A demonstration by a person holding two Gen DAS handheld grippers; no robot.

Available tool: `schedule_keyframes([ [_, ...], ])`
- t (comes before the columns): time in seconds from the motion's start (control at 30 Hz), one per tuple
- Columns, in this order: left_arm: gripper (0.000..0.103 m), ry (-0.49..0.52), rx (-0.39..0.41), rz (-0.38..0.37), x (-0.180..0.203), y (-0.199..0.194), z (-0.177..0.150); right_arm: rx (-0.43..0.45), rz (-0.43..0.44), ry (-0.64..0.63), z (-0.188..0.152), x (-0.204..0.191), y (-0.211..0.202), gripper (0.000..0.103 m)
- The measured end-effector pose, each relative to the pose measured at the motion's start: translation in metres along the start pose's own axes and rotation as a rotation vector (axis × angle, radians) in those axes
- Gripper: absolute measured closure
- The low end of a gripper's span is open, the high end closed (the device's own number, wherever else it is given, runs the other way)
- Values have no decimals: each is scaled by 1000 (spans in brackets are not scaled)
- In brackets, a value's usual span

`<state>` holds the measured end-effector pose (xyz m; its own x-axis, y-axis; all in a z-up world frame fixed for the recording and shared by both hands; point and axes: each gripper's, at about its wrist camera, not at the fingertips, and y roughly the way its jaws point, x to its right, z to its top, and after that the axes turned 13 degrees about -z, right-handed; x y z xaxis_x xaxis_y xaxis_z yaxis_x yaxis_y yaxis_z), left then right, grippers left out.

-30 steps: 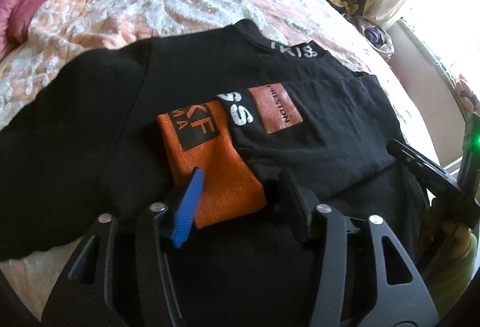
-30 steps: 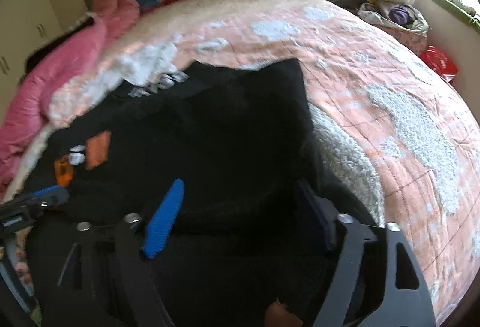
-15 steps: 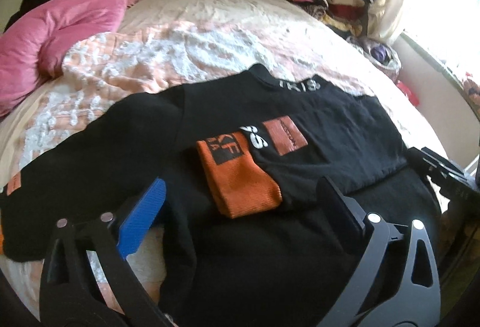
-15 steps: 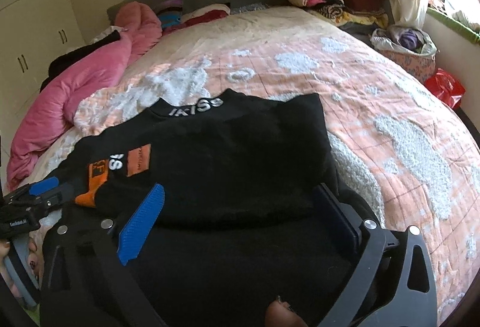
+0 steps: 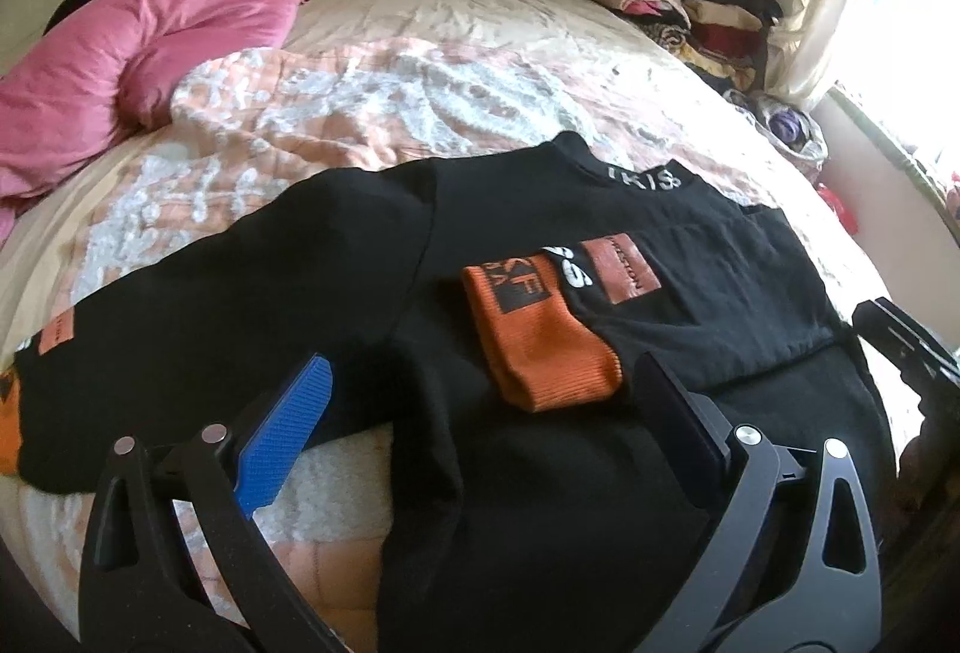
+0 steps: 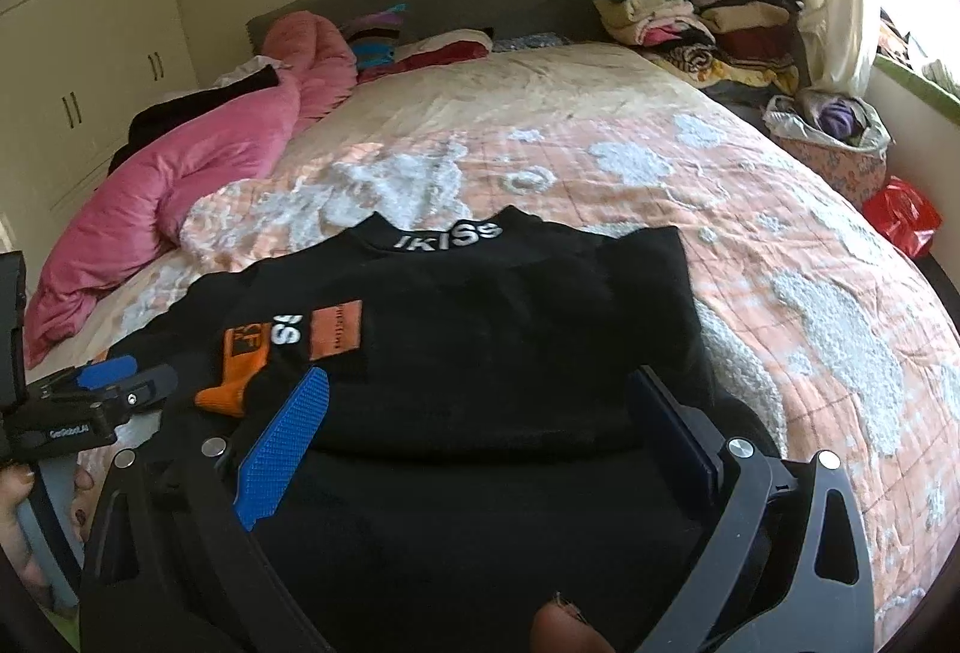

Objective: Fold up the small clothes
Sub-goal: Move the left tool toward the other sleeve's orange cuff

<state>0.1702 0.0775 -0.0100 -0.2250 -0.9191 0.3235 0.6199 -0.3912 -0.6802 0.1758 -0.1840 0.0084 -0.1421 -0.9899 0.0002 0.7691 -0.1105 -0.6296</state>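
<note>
Left gripper [image 5: 480, 425]: jaws have just been opening and now stand wide apart, nothing between them; it hovers over the near part of the garment, with the orange cuff just ahead.
Right gripper [image 6: 480, 425]: jaws likewise just opened, spread wide and empty, above the folded right side of the garment.
Black sweatshirt [image 5: 540, 245]: lies flat at the near end of the bed, collar with white lettering toward the headboard. Its right sleeve is folded across the chest, the orange cuff [image 5: 543, 347] resting on the front; its left sleeve [image 5: 198, 305] lies stretched out toward the bed's left edge.
Handling, as I judge it: soft, limp, thick knit; light, not slippery, not fragile. It will sag and drag if lifted by one point, so pinch through seams or ribbing.
Where to hold: likely the outstretched left sleeve near its cuff and at the shoulder seam, to bring it across; afterwards the hem corners.
Bed surface: peach quilt [image 6: 780, 245] with fuzzy white patches, soft and yielding, so cloth may catch instead of sliding.
Room: pink duvet [image 5: 150, 47] along the left edge, stacked folded clothes [image 6: 690, 17] at the far right corner by the curtain, cupboards on the left wall.
</note>
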Motion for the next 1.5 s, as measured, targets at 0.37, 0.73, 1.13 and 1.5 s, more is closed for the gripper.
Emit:
schedule_keyframes([
  [0.37,9,-76,82,14,-24,-31,-6,28,48,-64,4,-39,-16,4],
  [0.73,9,-117,153,36,-40,-64,-14,49,82,-118,10,-75,-29,4],
  [1.13,9,-182,205,80,-73,-94,-23,74,133,-183,16,-127,-39,4],
  [1.5,9,-293,222,155,-120,-121,-37,68,206,-225,20,-176,-39,4],
])
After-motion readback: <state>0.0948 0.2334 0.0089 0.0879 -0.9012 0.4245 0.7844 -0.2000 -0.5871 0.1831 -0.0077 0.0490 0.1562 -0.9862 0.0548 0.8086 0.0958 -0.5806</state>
